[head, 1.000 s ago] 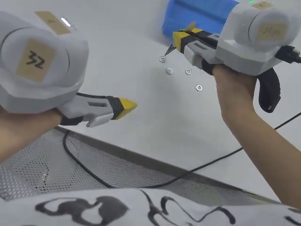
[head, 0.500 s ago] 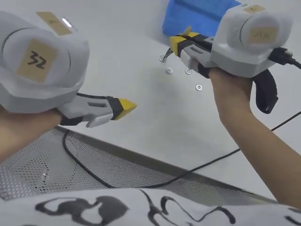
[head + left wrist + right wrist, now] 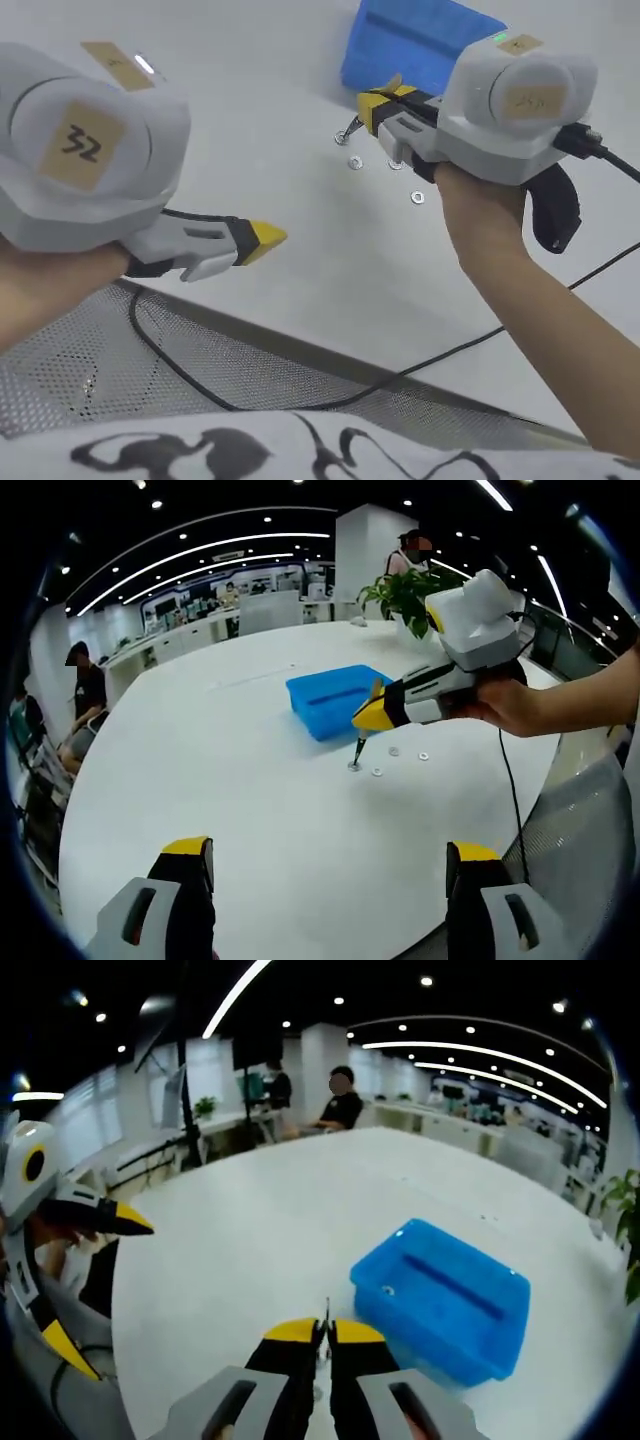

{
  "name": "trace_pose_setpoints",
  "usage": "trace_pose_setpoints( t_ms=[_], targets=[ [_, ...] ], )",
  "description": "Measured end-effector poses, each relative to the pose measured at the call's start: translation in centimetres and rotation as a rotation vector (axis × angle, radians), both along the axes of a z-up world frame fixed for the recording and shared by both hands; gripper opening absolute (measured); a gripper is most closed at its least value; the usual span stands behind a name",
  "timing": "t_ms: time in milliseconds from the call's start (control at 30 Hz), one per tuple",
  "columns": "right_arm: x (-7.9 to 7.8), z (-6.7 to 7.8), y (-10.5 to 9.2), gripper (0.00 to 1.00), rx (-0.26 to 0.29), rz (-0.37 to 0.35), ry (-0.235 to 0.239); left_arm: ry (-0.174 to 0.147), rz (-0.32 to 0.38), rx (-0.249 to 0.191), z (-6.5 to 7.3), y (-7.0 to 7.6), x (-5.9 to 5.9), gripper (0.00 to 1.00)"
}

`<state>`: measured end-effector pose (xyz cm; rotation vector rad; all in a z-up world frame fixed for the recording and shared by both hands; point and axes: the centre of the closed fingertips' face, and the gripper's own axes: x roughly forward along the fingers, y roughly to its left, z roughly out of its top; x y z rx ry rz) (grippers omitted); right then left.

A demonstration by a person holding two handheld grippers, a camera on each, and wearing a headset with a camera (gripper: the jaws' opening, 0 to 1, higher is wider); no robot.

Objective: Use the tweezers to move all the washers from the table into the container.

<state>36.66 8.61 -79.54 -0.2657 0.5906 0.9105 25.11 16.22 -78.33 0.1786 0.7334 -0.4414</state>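
Observation:
Several small metal washers point(image 3: 355, 163) point(image 3: 377, 772) lie on the white table in front of a blue container point(image 3: 420, 45) point(image 3: 335, 698) point(image 3: 445, 1295). My right gripper point(image 3: 375, 105) point(image 3: 326, 1332) is shut on thin tweezers point(image 3: 350, 125) point(image 3: 358, 752) point(image 3: 326, 1312). Their tips point down at the leftmost washer point(image 3: 342, 138) point(image 3: 353, 768); I cannot tell if they grip it. My left gripper point(image 3: 255, 242) point(image 3: 330, 865) hovers nearer, open, nothing between its jaws.
A black cable point(image 3: 400, 370) runs over the table's near edge. Perforated metal mesh point(image 3: 150, 350) lies below that edge. The white table point(image 3: 300, 250) spreads wide around the washers. People sit at far desks point(image 3: 340, 1100), and a plant point(image 3: 405, 590) stands behind.
The right gripper has lowered, bringing the tweezers' tips from above the leftmost washer down onto it. The left gripper has kept its place.

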Motion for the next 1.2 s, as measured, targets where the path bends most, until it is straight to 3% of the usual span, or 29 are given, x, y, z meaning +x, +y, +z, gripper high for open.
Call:
trace_pose_setpoints(
  t_ms=[367, 767, 1000, 1200],
  targets=[
    [0.3, 0.2, -0.2, 0.00, -0.010, -0.012, 0.033, -0.010, -0.010, 0.013, 0.5, -0.1, -0.1, 0.99],
    [1.0, 2.8, -0.8, 0.00, 0.017, -0.008, 0.010, -0.018, -0.001, 0.016, 0.5, 0.1, -0.1, 0.99],
    [2.1, 4.7, -1.0, 0.00, 0.034, -0.009, -0.028, -0.008, -0.002, 0.017, 0.3, 0.2, -0.2, 0.99],
    [4.2, 6.4, -1.1, 0.00, 0.043, -0.029, -0.092, -0.013, -0.006, 0.020, 0.4, 0.0, -0.2, 0.99]
  ],
)
